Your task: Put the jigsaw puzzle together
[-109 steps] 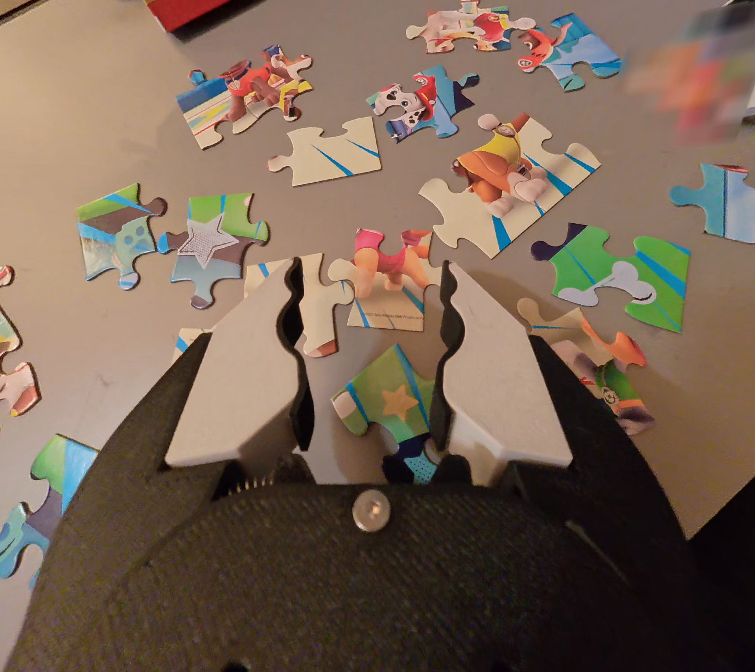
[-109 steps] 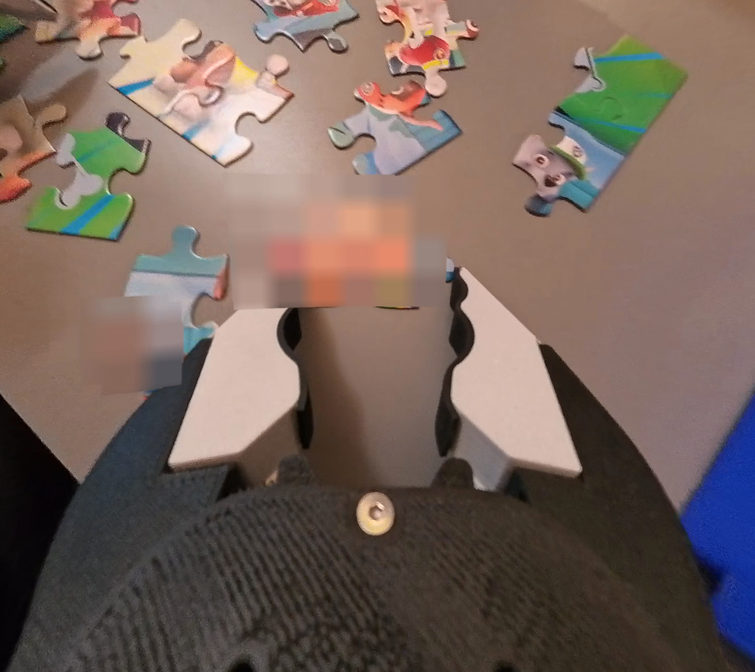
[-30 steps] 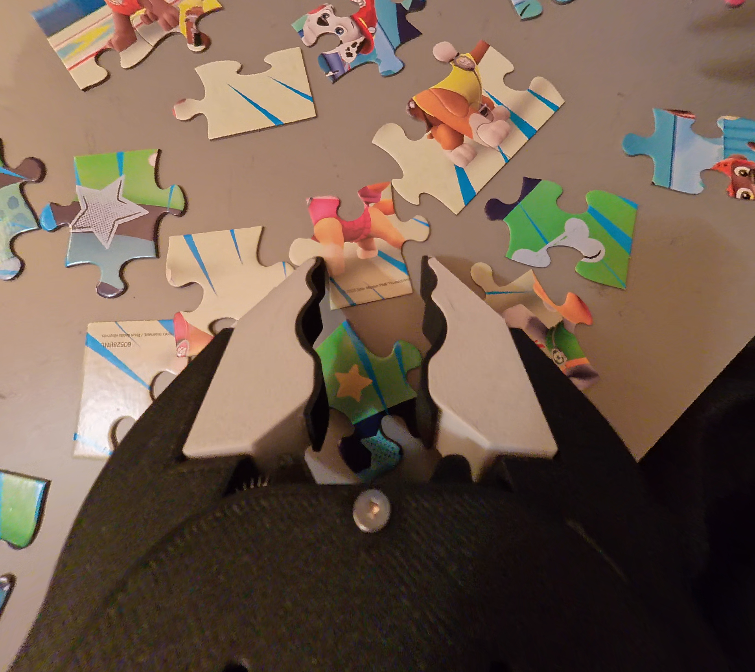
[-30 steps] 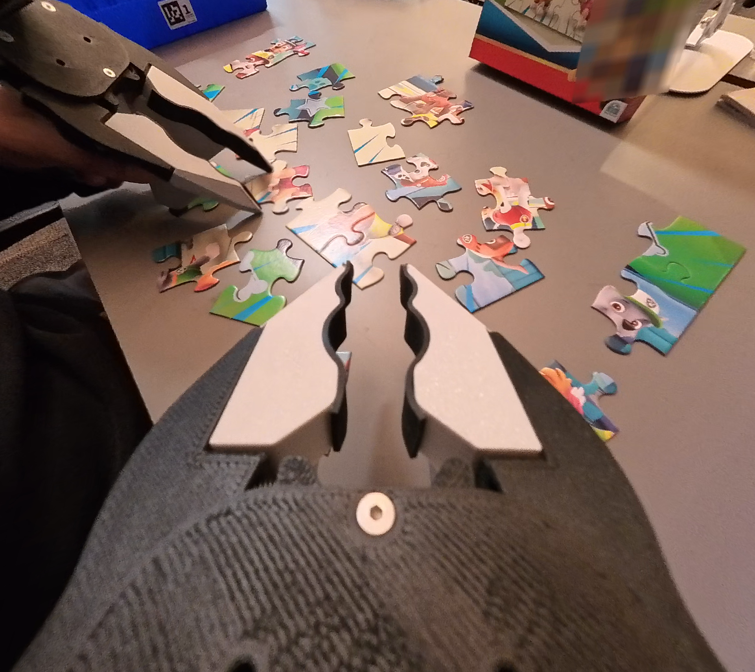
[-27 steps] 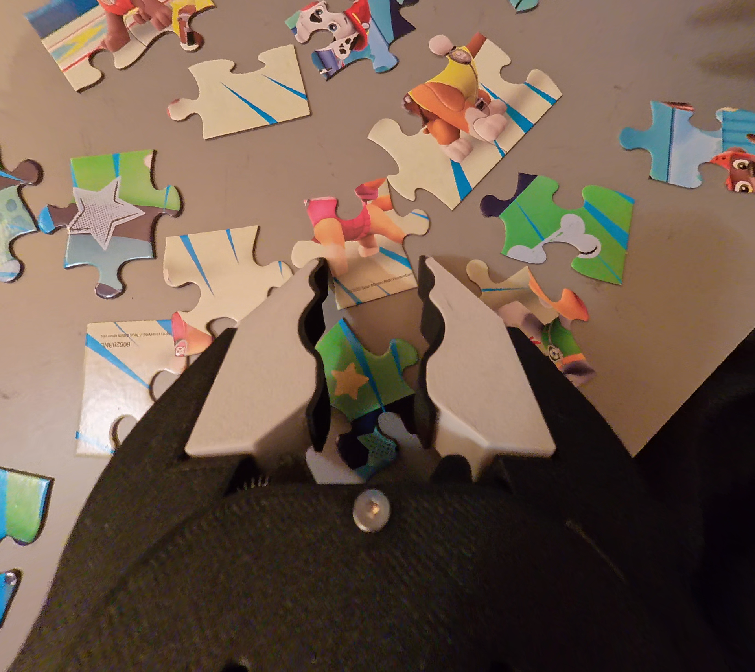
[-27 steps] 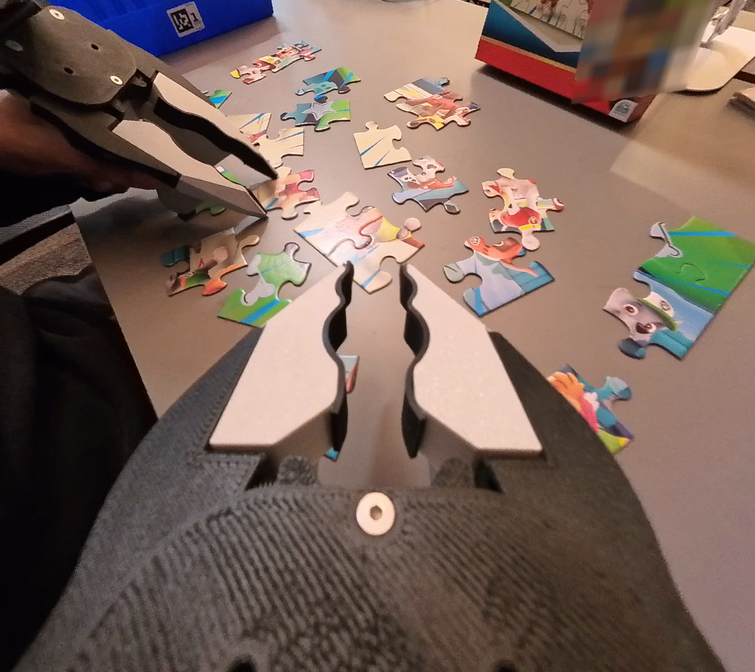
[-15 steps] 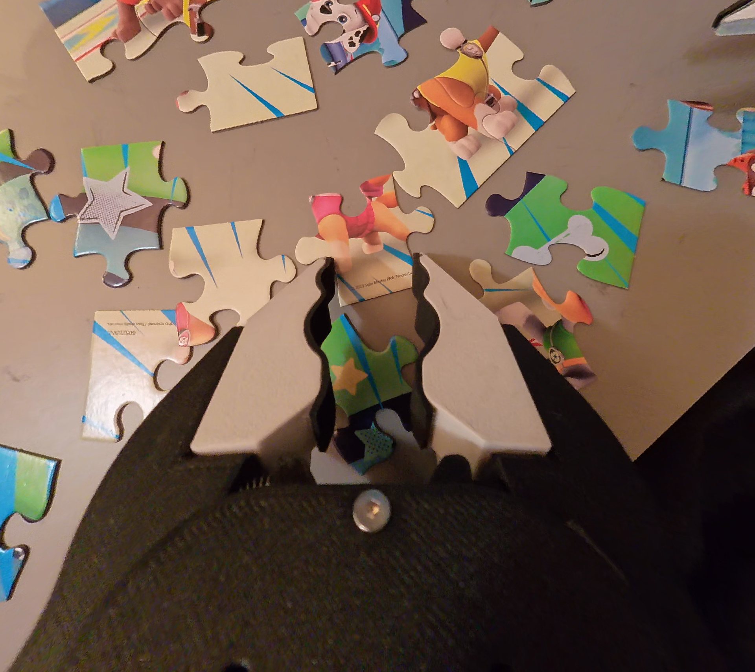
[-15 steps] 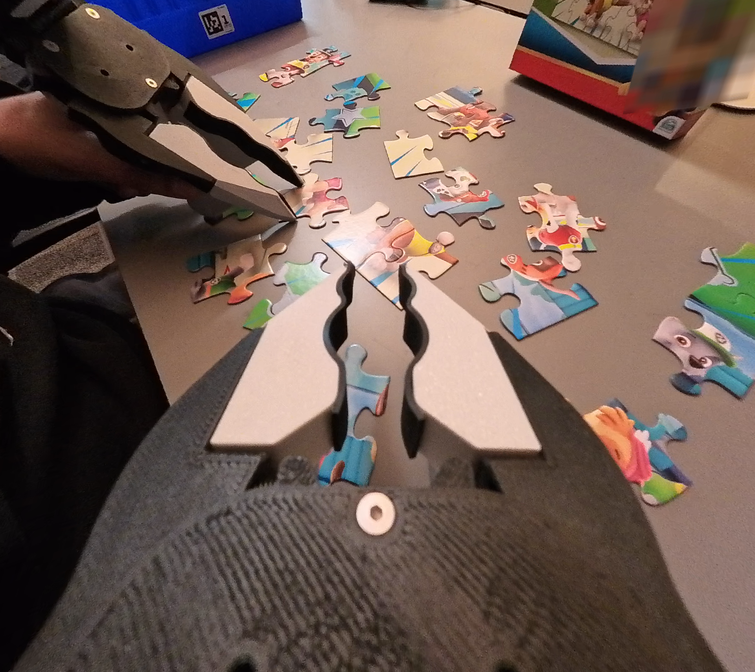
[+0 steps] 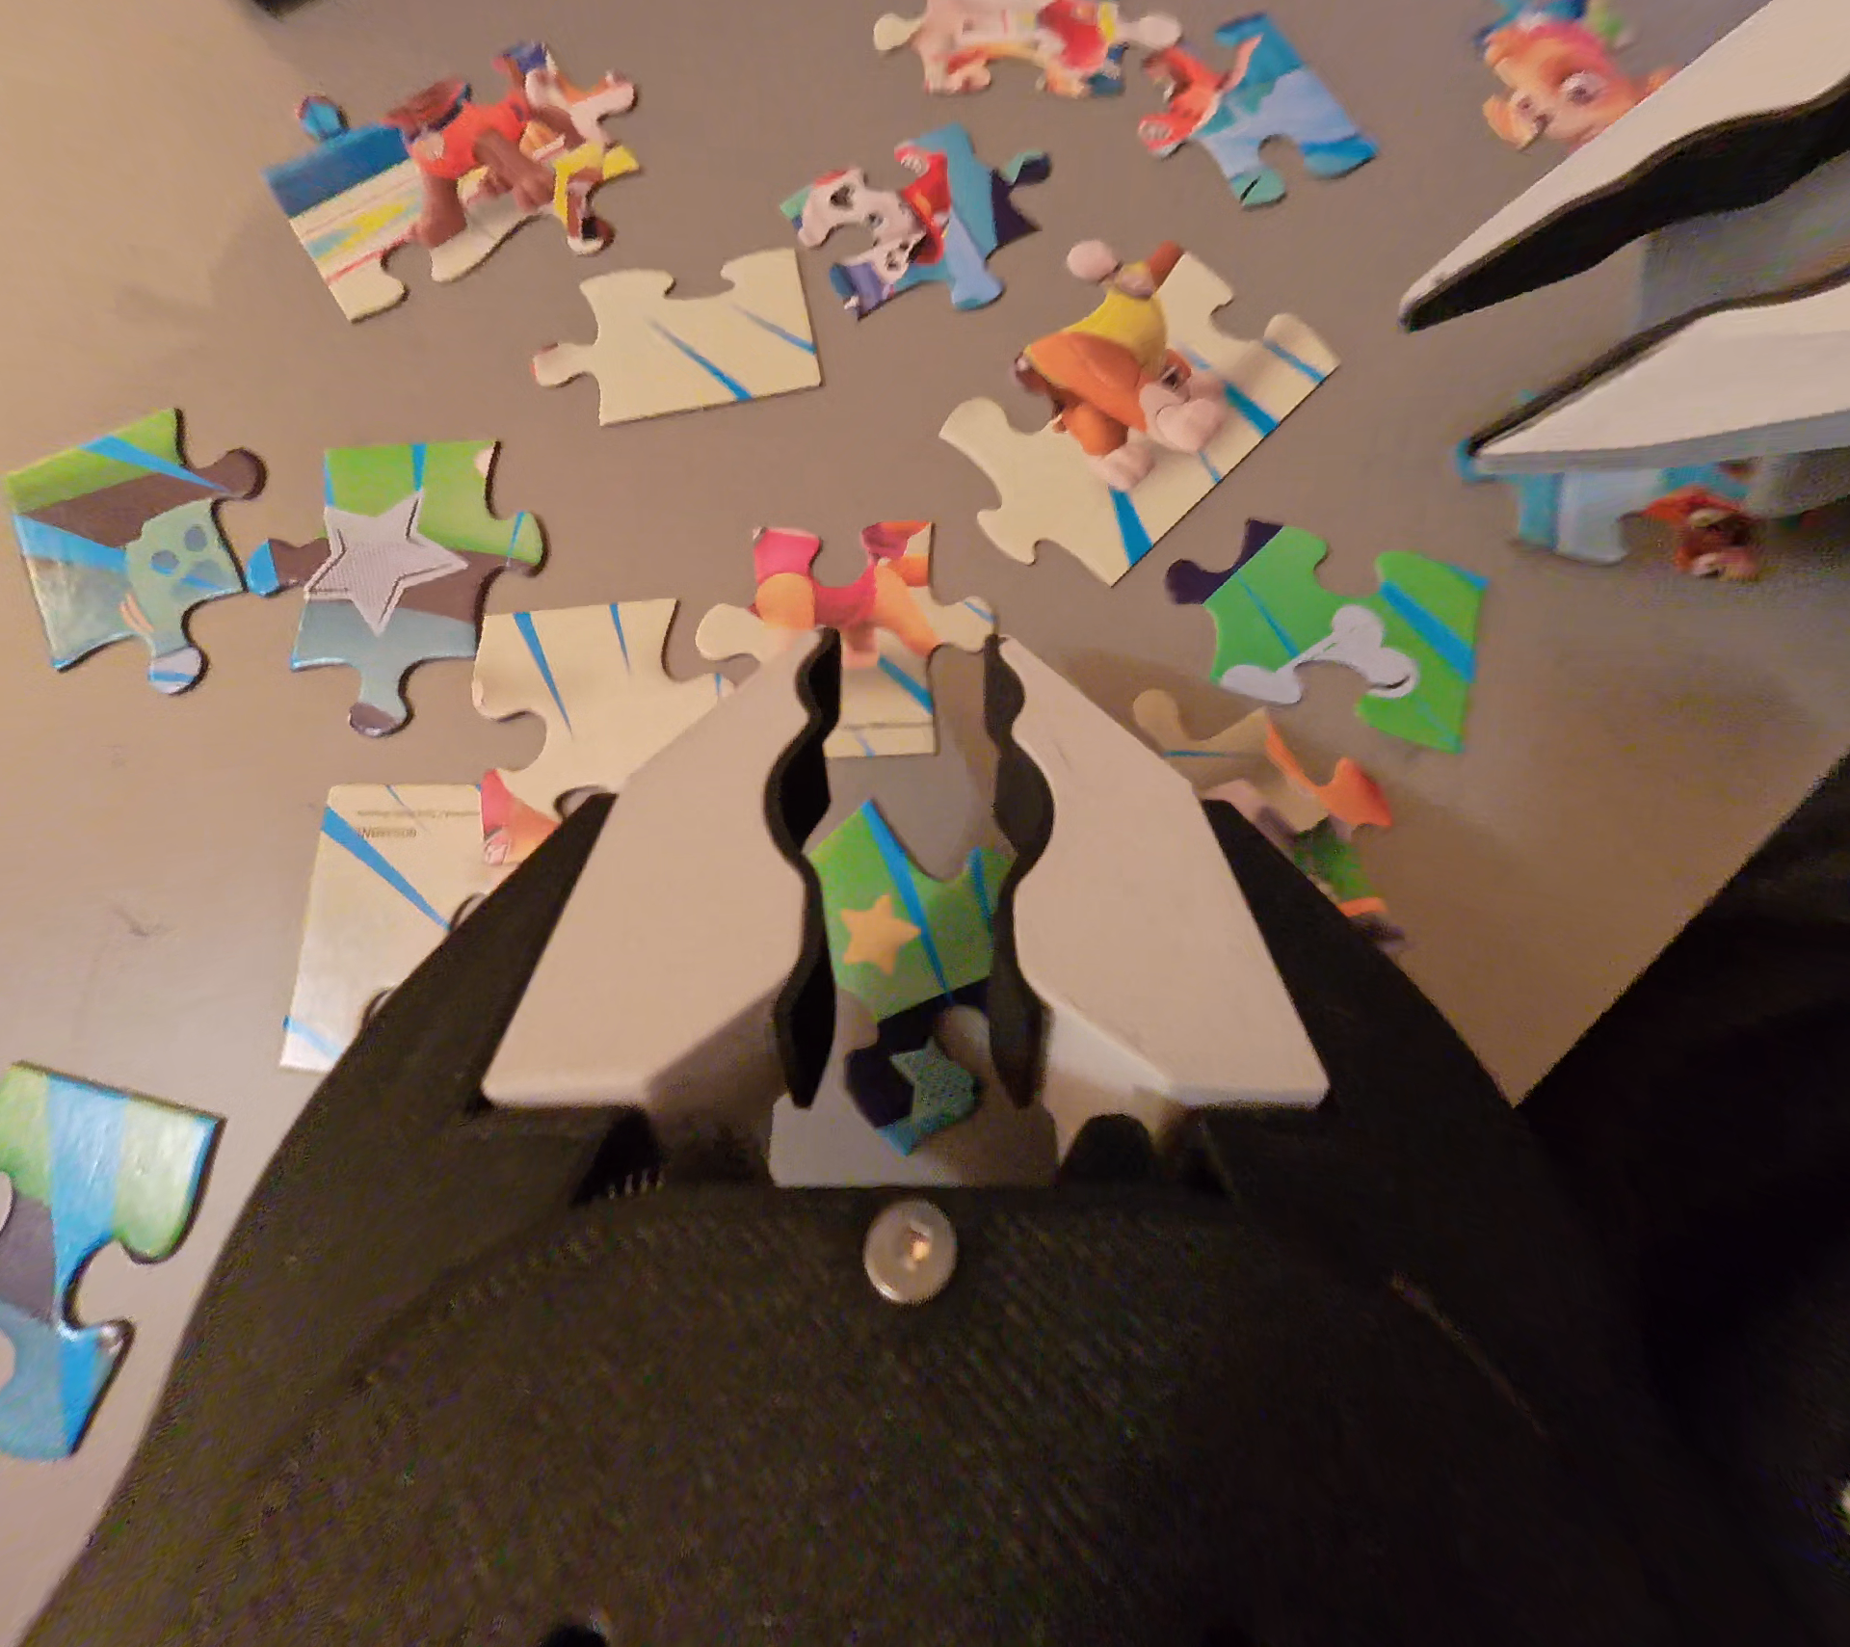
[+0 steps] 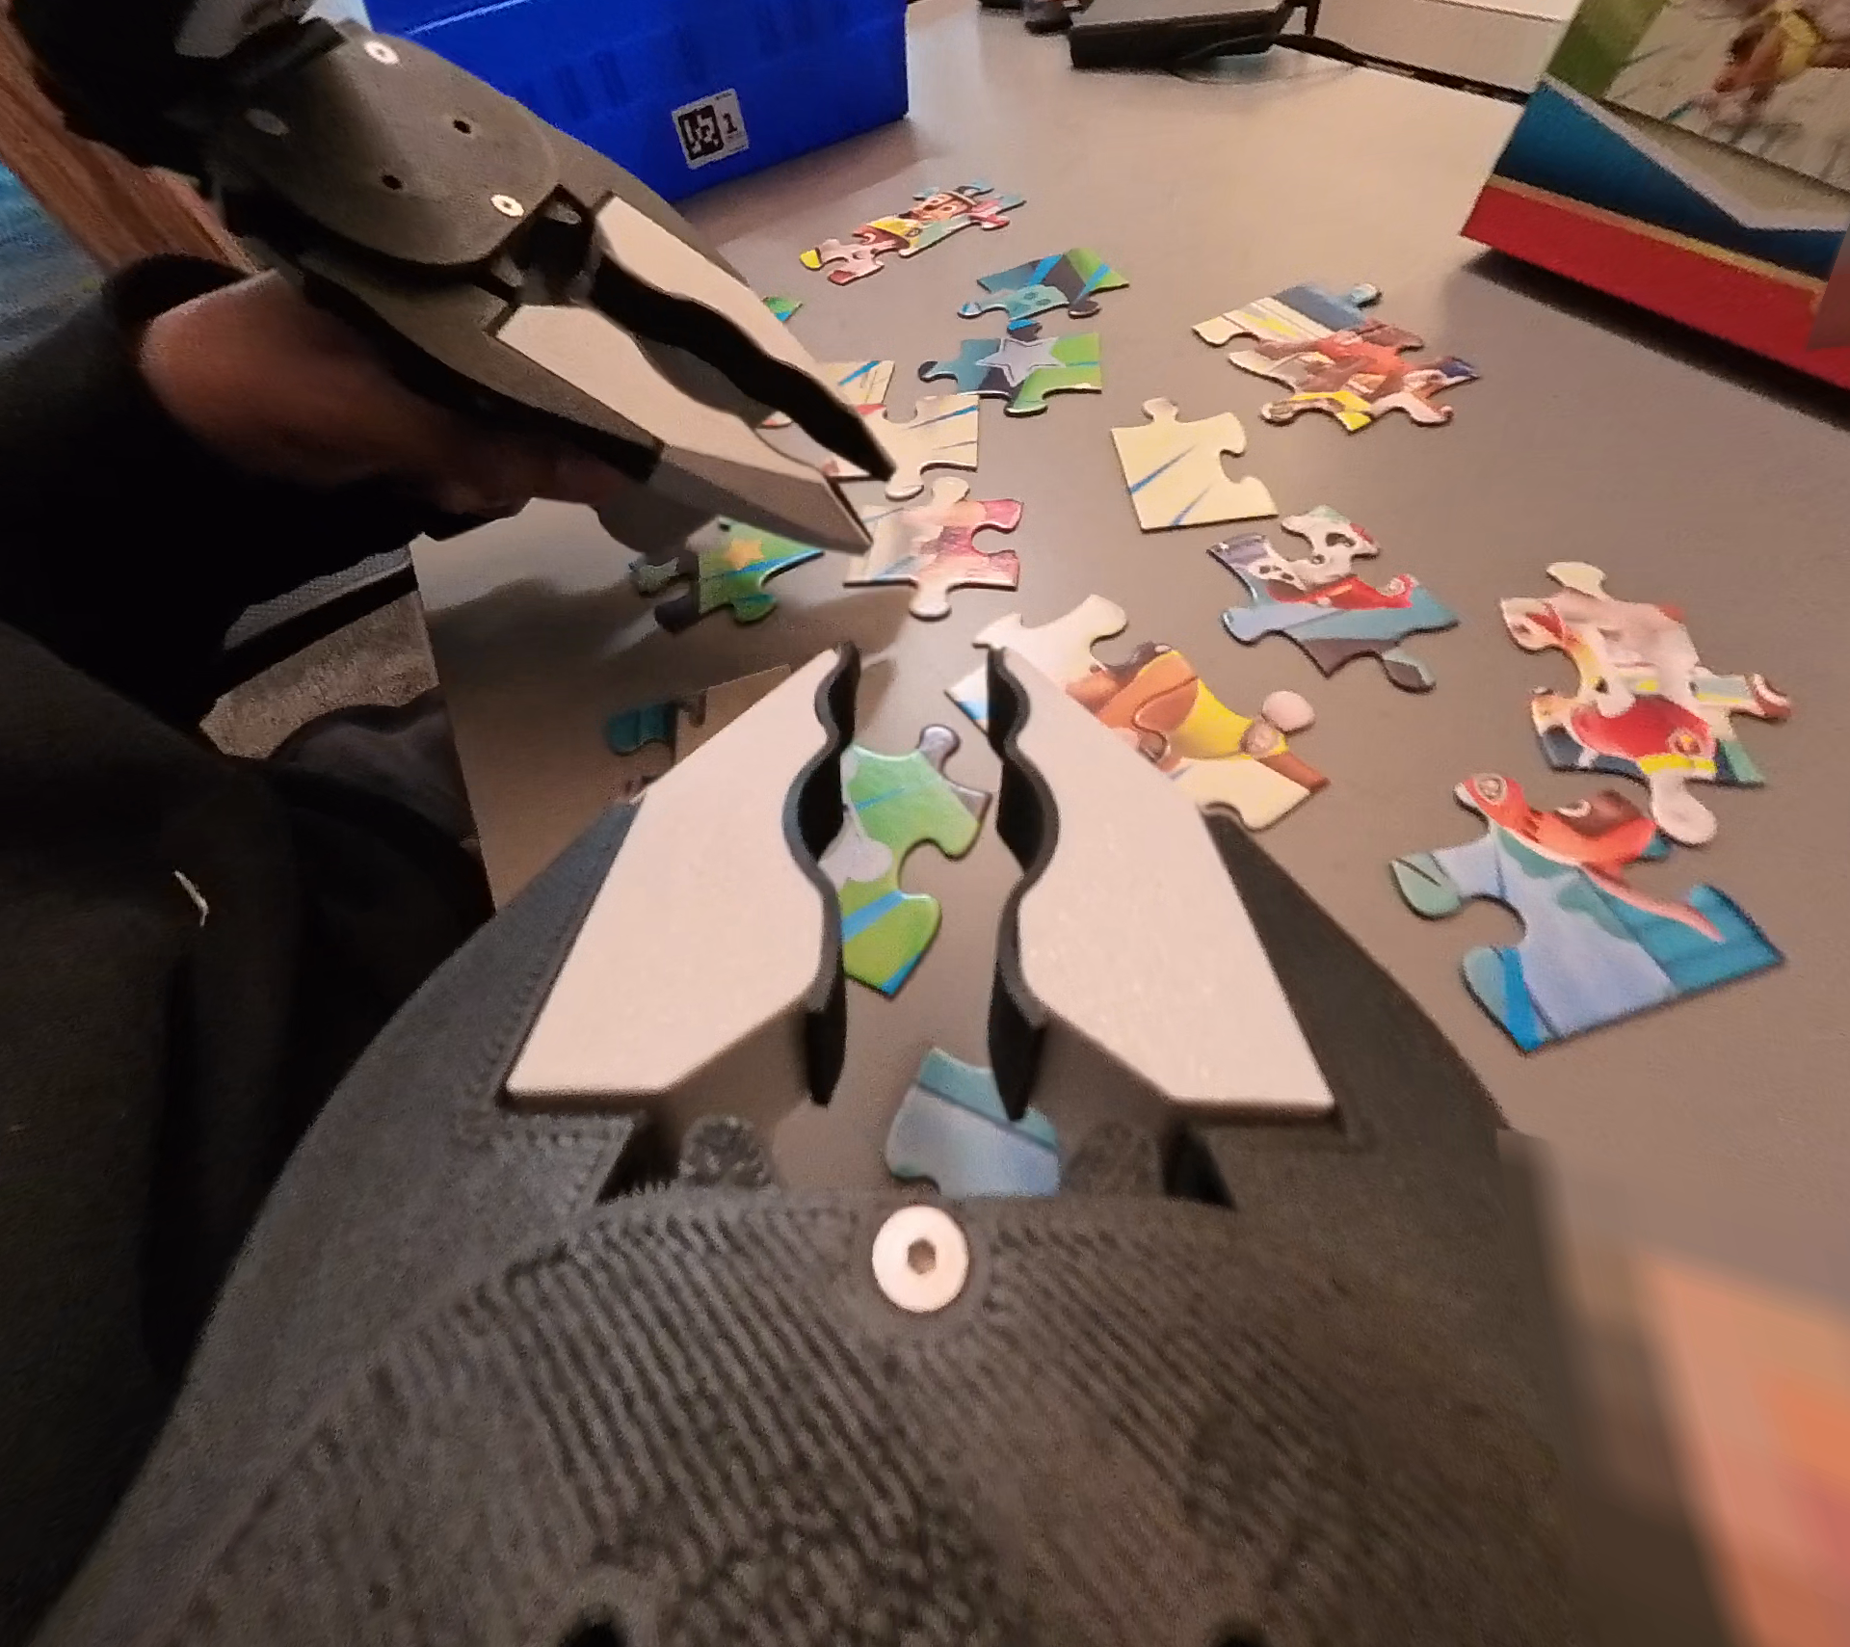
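Hovering low over the gray tabletop (image 9: 150,277), the left gripper (image 9: 909,668) has its fingers a little apart, with a green puzzle piece with a yellow star (image 9: 901,918) lying flat under them, not pinched. The right gripper (image 10: 919,668) is a little apart too, holding nothing, above a green puzzle piece with a white bone (image 10: 901,838). More puzzle pieces lie all around, near a red and blue puzzle box (image 10: 1652,197).

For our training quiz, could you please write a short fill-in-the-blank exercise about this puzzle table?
1. The green puzzle piece framed by the left claw bears an orange ___ on it.
2. The green piece framed by the right claw shows a white ___ shape.
3. The bin beyond the pieces is ___ in colour.
Missing: star; bone; blue.
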Demonstrator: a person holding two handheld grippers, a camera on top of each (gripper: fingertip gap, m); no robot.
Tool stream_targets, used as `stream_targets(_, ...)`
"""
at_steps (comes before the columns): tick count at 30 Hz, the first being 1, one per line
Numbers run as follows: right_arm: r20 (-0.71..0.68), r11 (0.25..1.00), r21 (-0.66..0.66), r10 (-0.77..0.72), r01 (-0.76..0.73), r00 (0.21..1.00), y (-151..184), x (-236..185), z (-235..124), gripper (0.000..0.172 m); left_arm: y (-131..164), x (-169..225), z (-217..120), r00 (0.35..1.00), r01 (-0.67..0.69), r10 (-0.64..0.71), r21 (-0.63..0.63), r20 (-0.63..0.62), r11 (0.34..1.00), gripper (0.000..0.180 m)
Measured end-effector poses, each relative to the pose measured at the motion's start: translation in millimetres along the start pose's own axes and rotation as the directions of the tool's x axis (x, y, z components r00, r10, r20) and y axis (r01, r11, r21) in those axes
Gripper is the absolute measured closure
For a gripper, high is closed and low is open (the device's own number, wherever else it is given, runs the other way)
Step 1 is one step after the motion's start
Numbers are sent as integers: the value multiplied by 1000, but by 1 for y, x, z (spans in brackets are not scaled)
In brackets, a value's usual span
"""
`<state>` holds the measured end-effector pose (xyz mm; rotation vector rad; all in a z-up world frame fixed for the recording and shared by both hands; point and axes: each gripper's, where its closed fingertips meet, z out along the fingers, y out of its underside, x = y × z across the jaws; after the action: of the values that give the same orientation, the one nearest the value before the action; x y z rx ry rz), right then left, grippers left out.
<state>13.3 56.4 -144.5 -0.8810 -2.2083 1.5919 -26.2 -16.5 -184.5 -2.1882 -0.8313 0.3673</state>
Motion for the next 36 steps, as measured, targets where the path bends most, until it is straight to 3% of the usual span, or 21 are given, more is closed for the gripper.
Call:
stream_targets(2, -4, 1000, -12, -29, 29, 1000, 0, -2, 4, 147, 13, -7, 5, 999, 25, -24, -62, 23, 998, 137)
stream_targets(10, -4, 1000, -1, -11, 11, 1000, -1, -1, 2, 148, 24, -12, 14, 995, 89, -83, -112, 49, 990, 127)
stream_targets(14, -11, 1000, 4, 7, -7, 1000, 2, 2, -1, 147, 22, -13, 16, 996, 87, -83, -109, 38, 990, 144)
stream_targets(21, -24, 1000, 10, 10, -10, 1000, 2, 5, -4, 147, 19, -11, 13, 997, 82, -81, -93, 14, 992, 146)
stream_targets(22, -26, 1000, 10, 10, -10, 1000, 2, 5, -4, 147, 13, -6, 10, 996, 83, -84, -55, -19, 995, 180)
stream_targets(23, -27, 1000, 10, 11, -10, 1000, 2, 6, -4, 148, 4, -7, 6, 995, 101, -101, 6, -20, 995, 180)
stream_targets(29, -14, 1000, 14, 6, -6, 1000, -1, 4, -1, 147, 8, -14, 1, 996, 89, -89, -18, -3, 996, 180)
stream_targets(31, -15, 1000, 10, -2, 2, 1000, -2, 3, 0, 147, 8, -21, -2, 996, 93, -93, -6, 14, 996, 168)
stream_targets(33, -16, 1000, 7, -6, 6, 1000, -2, 2, 0, 147, 10, -38, -6, 994, 89, -88, -3, 66, 996, 144)
stream_targets(36, -13, 1000, 12, -3, 3, 1000, -3, 2, 0, 147, 24, -68, -3, 988, 70, -55, -95, 145, 993, 116)
